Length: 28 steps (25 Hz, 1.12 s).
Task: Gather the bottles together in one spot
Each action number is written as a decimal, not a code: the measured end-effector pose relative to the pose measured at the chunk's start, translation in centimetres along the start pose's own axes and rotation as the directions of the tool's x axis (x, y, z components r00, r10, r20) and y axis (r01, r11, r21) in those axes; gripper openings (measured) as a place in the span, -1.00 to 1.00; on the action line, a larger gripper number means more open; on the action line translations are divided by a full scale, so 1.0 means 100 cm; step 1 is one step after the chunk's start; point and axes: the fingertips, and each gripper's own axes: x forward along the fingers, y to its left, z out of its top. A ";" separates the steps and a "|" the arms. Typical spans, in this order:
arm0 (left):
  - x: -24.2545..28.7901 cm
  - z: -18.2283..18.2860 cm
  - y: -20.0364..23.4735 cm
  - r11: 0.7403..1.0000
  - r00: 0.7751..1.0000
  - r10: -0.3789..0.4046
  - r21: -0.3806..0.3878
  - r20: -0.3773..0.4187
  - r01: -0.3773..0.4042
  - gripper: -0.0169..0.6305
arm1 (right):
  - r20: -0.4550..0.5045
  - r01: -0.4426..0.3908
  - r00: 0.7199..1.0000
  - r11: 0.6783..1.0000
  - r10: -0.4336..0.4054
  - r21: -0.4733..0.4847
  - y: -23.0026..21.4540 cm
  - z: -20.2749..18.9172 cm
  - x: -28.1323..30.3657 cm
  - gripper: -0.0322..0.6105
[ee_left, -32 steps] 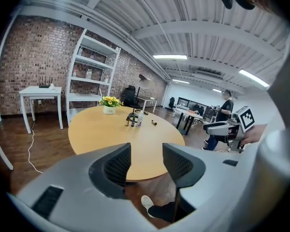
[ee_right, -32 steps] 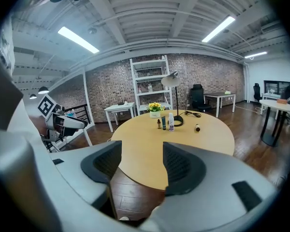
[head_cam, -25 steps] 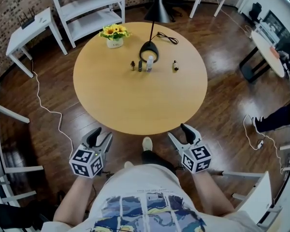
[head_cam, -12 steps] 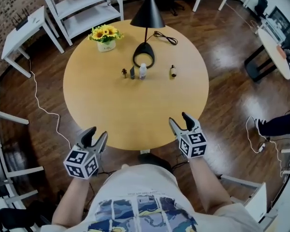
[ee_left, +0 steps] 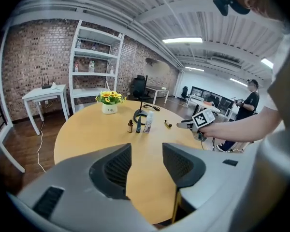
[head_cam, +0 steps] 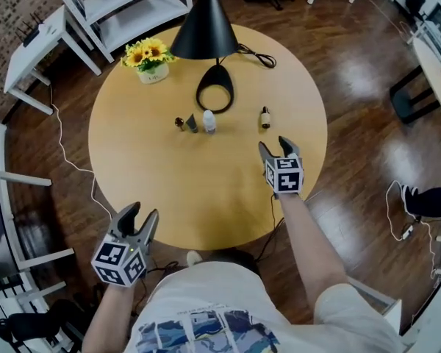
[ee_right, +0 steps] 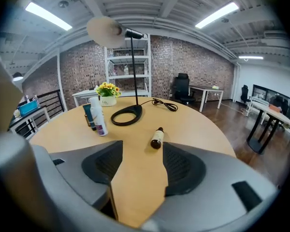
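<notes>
Because the stray brown bottle lies just ahead of its jaws, the right gripper holds them wide, empty, having just narrowed slightly.

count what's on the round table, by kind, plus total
Bottles: 4 (small brown bottle, dark tube, white bottle, lying brown bottle set apart)
Desk lamp: 1
Sunflower pot: 1
Total: 6
</notes>
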 end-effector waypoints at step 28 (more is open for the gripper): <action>0.101 0.068 -0.055 0.963 0.967 -0.247 0.098 -0.058 0.252 -0.37 | 0.104 -0.133 0.988 0.963 0.111 0.233 -0.008 0.001 -0.009 -0.43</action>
